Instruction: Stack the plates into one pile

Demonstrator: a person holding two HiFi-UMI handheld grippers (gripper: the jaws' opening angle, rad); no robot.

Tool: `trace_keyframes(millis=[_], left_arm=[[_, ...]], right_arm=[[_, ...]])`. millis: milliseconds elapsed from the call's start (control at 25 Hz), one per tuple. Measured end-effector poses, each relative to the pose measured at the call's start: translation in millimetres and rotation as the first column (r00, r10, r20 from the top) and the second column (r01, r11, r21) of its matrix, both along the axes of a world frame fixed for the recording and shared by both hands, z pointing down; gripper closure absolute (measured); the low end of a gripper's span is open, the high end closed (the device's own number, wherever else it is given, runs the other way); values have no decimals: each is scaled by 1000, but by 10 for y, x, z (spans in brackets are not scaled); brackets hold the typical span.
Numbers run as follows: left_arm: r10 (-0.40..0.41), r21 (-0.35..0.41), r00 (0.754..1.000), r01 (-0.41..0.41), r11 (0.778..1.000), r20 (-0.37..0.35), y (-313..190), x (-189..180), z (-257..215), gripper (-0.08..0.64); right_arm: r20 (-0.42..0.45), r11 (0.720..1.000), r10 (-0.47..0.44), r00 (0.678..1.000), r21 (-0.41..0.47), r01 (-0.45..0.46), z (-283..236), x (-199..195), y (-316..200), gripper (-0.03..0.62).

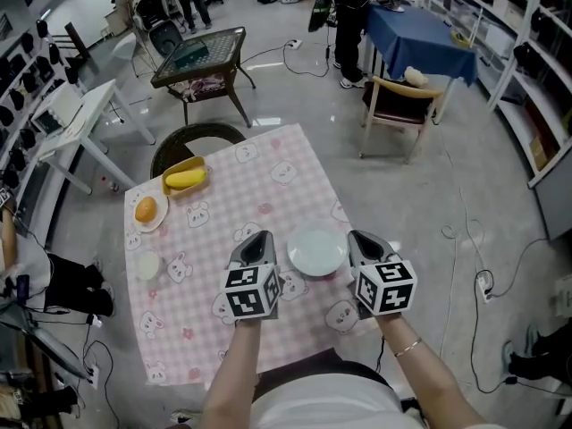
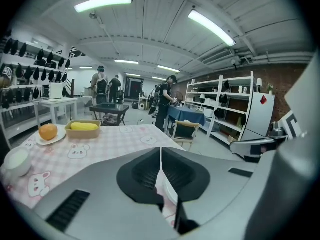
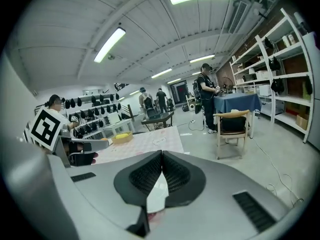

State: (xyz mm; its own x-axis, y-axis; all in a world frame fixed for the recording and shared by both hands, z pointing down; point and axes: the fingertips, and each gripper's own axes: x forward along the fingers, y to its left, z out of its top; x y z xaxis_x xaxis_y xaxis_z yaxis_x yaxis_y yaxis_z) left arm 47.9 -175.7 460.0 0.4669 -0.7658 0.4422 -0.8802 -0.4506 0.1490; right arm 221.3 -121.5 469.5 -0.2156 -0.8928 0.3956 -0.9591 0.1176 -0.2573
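Glossy white plate (image 1: 317, 250) on a matt pink checked cloth tablecloth (image 1: 268, 186), smooth matt grey plastic left gripper (image 1: 257, 238) and right gripper (image 1: 362, 237) with ribbed black pads (image 2: 145, 174), bare wooden chair (image 1: 399, 105) far right, shiny grey floor (image 1: 483, 150).

The jaws of the left gripper (image 2: 161, 153) are seen pressed together tip to tip above a pink checked tabletop (image 2: 117, 136), on which an orange (image 2: 48, 131) on a plate (image 2: 54, 141), a banana (image 2: 84, 126) in a tray (image 2: 82, 133) and a white bowl (image 2: 17, 160) are set at the left.
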Motion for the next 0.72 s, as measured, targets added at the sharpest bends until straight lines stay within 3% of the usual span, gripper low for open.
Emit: trace_keyframes(millis=[440, 720], left_arm=[[-26, 136, 999, 32, 990, -43, 199, -264, -499, 535], [-20, 189, 998, 30, 982, -54, 341, -244, -678, 535]], right_arm=[[12, 986, -41, 999, 165, 38, -572, -91, 205, 588], [-1, 973, -51, 999, 226, 50, -731, -73, 325, 588]])
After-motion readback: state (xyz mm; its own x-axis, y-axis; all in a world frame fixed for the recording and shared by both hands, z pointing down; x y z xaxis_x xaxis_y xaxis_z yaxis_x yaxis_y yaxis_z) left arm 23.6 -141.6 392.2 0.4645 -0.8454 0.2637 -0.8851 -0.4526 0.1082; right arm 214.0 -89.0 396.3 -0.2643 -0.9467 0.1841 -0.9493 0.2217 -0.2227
